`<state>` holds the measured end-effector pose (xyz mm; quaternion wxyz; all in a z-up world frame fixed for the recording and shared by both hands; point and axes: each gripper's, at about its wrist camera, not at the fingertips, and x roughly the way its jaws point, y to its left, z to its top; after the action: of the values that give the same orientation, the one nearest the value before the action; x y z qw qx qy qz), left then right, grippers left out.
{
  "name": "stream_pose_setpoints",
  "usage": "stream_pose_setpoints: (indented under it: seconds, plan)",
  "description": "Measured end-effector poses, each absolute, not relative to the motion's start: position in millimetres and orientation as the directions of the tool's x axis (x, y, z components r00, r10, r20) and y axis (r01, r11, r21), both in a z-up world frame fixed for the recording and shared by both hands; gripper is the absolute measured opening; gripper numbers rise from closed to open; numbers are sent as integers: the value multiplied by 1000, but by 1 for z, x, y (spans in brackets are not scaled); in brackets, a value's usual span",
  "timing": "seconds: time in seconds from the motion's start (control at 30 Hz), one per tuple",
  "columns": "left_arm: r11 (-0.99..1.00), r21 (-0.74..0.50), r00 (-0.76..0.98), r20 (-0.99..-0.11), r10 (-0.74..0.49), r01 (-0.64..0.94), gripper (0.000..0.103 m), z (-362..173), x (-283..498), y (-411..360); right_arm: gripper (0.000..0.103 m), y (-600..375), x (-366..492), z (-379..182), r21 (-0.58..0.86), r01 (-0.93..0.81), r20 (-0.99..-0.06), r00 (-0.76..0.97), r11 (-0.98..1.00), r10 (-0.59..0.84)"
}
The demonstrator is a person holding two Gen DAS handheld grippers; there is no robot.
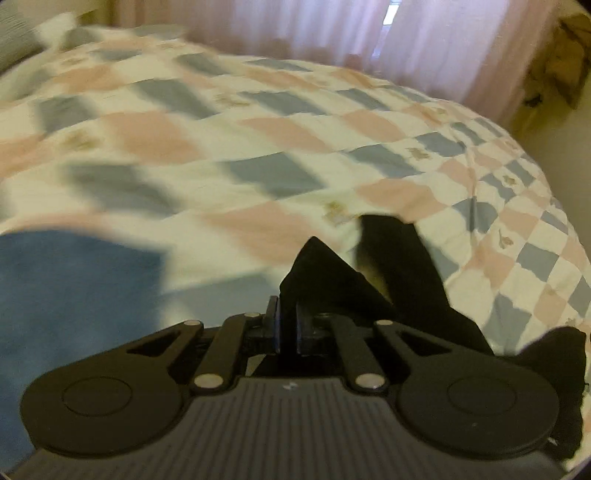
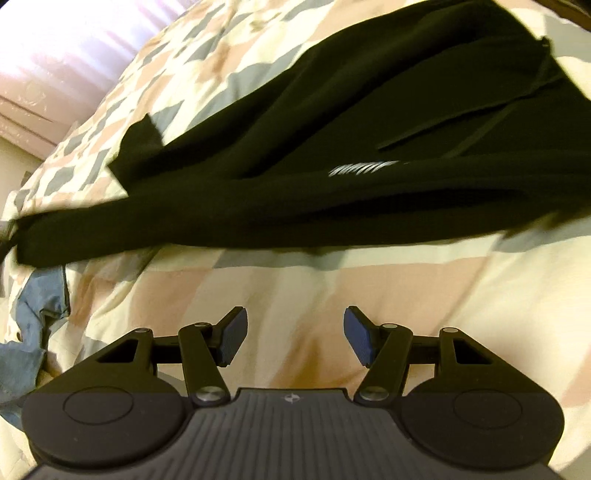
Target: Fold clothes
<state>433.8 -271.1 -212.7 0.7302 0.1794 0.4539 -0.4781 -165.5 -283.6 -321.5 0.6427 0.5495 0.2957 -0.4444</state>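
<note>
The black garment (image 2: 332, 206) is a soft, matte, knit-looking piece lying in long rumpled folds across the far half of the right wrist view, stretched from the far right down to a narrow bunched end at the left edge; thin flat strips of the same black cloth, like ties or seams, run diagonally over its upper right part. A small white mark of slanted stripes sits near its middle, too blurred to read as any lettering. In the left wrist view a corner of that black cloth (image 1: 332, 280) rises in a pointed peak from the left gripper (image 1: 287, 332), whose blue-padded fingers are clamped together on it, and more of the fabric trails down to the right edge. The right gripper (image 2: 294, 338) hovers near the garment with its jaws spread wide and nothing between its blue pads (image 2: 232, 336), apart from the cloth. Under everything lies a quilted bedspread (image 2: 258, 295), a lightly wrinkled patchwork of cream, pink and grey-blue squares with small tan motifs. A blue garment (image 2: 33, 317), crumpled, sits at the near left on the bed. Beyond the bed's far edge hang pale pink curtains (image 1: 295, 29) with daylight behind them.
</note>
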Motion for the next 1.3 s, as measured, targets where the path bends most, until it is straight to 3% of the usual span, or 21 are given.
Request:
stream_pose_setpoints:
  seconds: [0.17,0.33,0.43,0.53,0.6,0.67,0.8,0.97,1.2,1.3]
  plan:
    - [579,-89,149,-925,-351,811,6,-232,436,-198,61,-277,-198,-326,468,881,-871,447,-68,-204]
    - [544,96,195,-973,-127,834,7,-329,402,-166,61,-261,-236,-338,488,853,-870,458,-186,-183]
    - [466,178,260,-958,-118,867,7,-359,383,-162,61,-256,-274,-344,510,805,-857,444,-302,-263]
    - [479,189,292,-944,-151,857,15,-365,385,-162,61,-253,-321,-349,530,727,-839,376,-436,-393]
    - [548,125,268,-945,-189,827,19,-357,390,-148,61,-252,-350,-351,544,682,-823,319,-489,-470]
    - [610,58,246,-942,-229,790,33,-348,395,-133,61,-253,-370,-354,551,655,-812,279,-517,-512]
    - [714,-82,212,-926,-313,695,40,-330,405,-104,61,-259,-390,-360,551,641,-805,240,-533,-543]
    - [799,-244,206,-887,-413,549,64,-309,414,-66,63,-263,-413,-369,558,622,-793,204,-549,-574]
    - [838,-393,106,-881,-461,378,65,-352,391,-47,65,-271,-422,-382,589,584,-770,197,-558,-606]
    - [846,-436,158,-853,-497,307,62,-374,387,-51,65,-276,-425,-387,601,568,-761,191,-562,-620]
